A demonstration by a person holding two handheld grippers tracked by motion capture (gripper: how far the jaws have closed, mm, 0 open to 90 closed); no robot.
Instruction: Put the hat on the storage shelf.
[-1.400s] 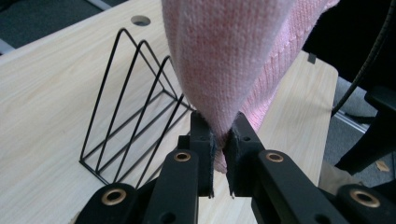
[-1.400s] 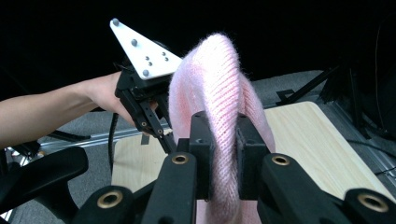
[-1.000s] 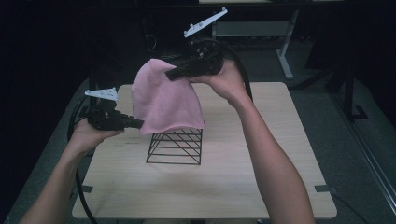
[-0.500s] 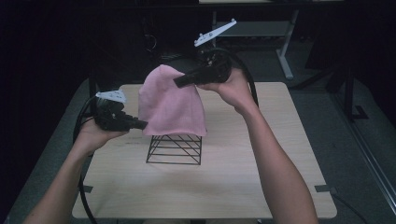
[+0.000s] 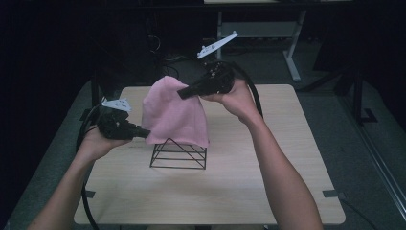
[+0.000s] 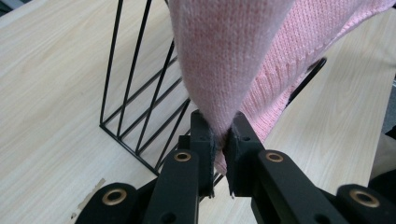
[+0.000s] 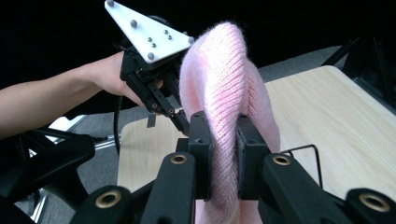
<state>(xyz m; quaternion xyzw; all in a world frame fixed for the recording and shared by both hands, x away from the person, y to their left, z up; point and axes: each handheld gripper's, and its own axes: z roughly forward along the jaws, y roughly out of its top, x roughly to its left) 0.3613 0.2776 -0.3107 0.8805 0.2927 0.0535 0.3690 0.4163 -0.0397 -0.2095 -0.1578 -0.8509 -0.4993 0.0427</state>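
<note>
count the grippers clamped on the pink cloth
2: the left gripper pinches the pink cloth at its lower left edge, the right gripper near its top, above the wire rack.

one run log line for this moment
left gripper: shut on pink knitted cloth | right gripper: shut on cloth | cloth: draped over black wire rack | rack: on wooden table

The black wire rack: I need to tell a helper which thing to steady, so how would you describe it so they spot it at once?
On the light wooden table, look near the middle, under the pink knitted cloth held up by the left gripper and the right gripper. The black wire rack stands there, a low open frame of thin slanted rods. It is the only rigid see-through thing on the tabletop.
</note>
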